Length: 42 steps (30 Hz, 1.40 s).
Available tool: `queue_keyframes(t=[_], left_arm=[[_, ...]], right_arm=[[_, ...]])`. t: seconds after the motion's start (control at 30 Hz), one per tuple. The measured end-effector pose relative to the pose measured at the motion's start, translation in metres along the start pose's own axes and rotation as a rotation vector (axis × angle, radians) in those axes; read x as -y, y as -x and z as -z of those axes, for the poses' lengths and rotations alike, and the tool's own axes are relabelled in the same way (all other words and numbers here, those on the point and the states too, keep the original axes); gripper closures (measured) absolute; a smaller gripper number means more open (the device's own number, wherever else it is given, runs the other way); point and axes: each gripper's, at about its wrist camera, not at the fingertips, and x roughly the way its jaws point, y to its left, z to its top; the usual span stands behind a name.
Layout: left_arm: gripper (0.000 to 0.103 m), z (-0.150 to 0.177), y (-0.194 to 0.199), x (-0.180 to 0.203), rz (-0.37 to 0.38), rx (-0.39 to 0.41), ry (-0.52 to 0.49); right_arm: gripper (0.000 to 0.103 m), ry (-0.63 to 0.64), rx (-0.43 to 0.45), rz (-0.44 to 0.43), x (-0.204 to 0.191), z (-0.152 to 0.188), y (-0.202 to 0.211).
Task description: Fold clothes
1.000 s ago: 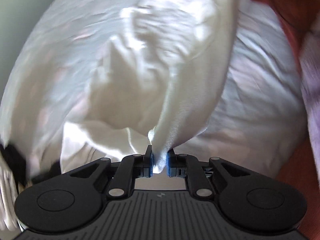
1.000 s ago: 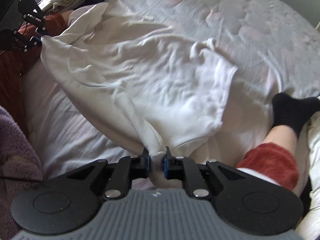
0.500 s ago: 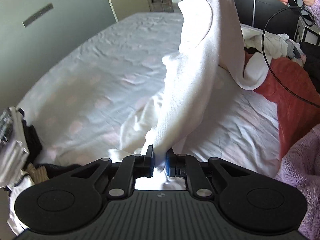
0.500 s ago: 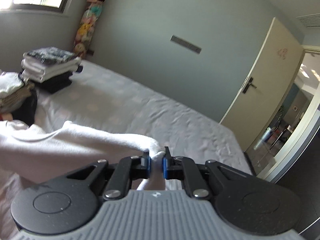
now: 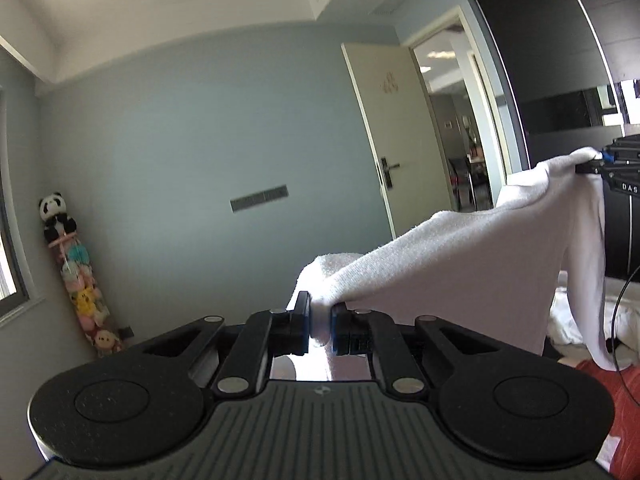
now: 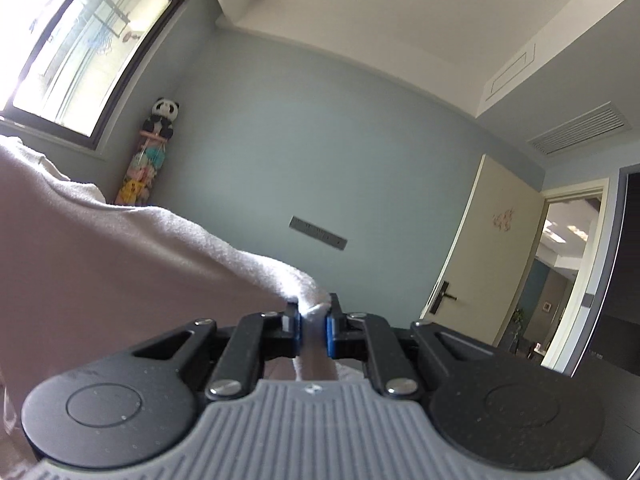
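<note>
The left gripper (image 5: 320,322) was clamped on a white garment (image 5: 460,272), which stretched in the air rightward to the right gripper (image 6: 313,326), pinching its other end.

The left wrist camera sits just behind the left gripper (image 5: 320,322), looking level along its fingers across the room at the blue-grey wall (image 5: 208,152). The door (image 5: 384,140) lies toward 1 o'clock, the panda toy (image 5: 56,216) toward 9 o'clock, and the right gripper (image 5: 600,162) shows at 3 o'clock.

The right wrist camera sits just behind the right gripper (image 6: 313,330), tilted upward, taking in much ceiling (image 6: 380,8), with the window (image 6: 84,40) at 10 o'clock.

Both views share that wall, its grey plate (image 6: 318,233), the panda toy (image 6: 164,114), the door (image 6: 504,248) and the white cloth (image 5: 460,264), which is close to each lens.
</note>
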Motion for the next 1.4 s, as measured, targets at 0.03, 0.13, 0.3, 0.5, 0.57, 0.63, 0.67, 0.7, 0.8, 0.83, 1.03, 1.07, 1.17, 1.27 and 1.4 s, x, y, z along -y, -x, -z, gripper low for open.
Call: queue_keyframes(t=[0.03,0.13,0.3,0.5,0.57,0.63,0.67,0.7,0.8,0.83,1.03,1.07,1.17,1.27,1.4], left_arm=[[0.092,-0.005,0.009,0.001,0.002,0.025,-0.003],[0.092,-0.017,0.031,0.003,0.016,0.073,-0.007],[0.092,-0.016,0.041,0.006,0.047,0.061,0.004],[0.092,0.025,-0.017,0.012,0.106,-0.121,-0.017],[0.092,0.051,-0.047,0.014,0.130,-0.210,-0.013],[0.092,0.080,-0.084,0.018,0.145,-0.296,-0.011],[0.092,0.095,-0.104,0.020,0.150,-0.339,-0.010],[0.092,0.110,-0.121,0.021,0.155,-0.376,-0.009],[0.092,0.153,-0.173,0.024,0.153,-0.469,-0.017],[0.092,0.166,-0.191,0.025,0.149,-0.494,-0.016],[0.092,0.232,-0.264,0.022,0.117,-0.592,0.005],[0.092,0.237,-0.276,0.020,0.113,-0.601,0.013],[0.092,0.250,-0.309,0.017,0.109,-0.623,0.036],[0.092,0.271,-0.344,0.015,0.119,-0.666,0.035],[0.092,0.315,-0.394,0.018,0.143,-0.754,0.067]], right_arm=[[0.090,-0.005,0.024,0.006,0.003,-0.006,0.008],[0.090,-0.027,0.086,0.022,0.012,-0.020,0.032],[0.090,-0.055,0.149,0.028,0.015,-0.028,0.059],[0.090,-0.073,0.031,-0.018,0.005,0.003,0.038],[0.090,-0.092,-0.055,-0.043,-0.005,0.029,0.014],[0.090,-0.112,-0.138,-0.065,-0.015,0.058,-0.012],[0.090,-0.123,-0.187,-0.078,-0.021,0.076,-0.028],[0.090,-0.133,-0.235,-0.091,-0.026,0.094,-0.044],[0.090,-0.145,-0.349,-0.112,-0.041,0.143,-0.089],[0.090,-0.158,-0.386,-0.119,-0.046,0.158,-0.105],[0.090,-0.182,-0.543,-0.133,-0.078,0.236,-0.198],[0.090,-0.183,-0.556,-0.134,-0.081,0.245,-0.212],[0.090,-0.198,-0.590,-0.134,-0.086,0.271,-0.257],[0.090,-0.208,-0.635,-0.143,-0.096,0.298,-0.300],[0.090,-0.238,-0.726,-0.171,-0.107,0.345,-0.332]])
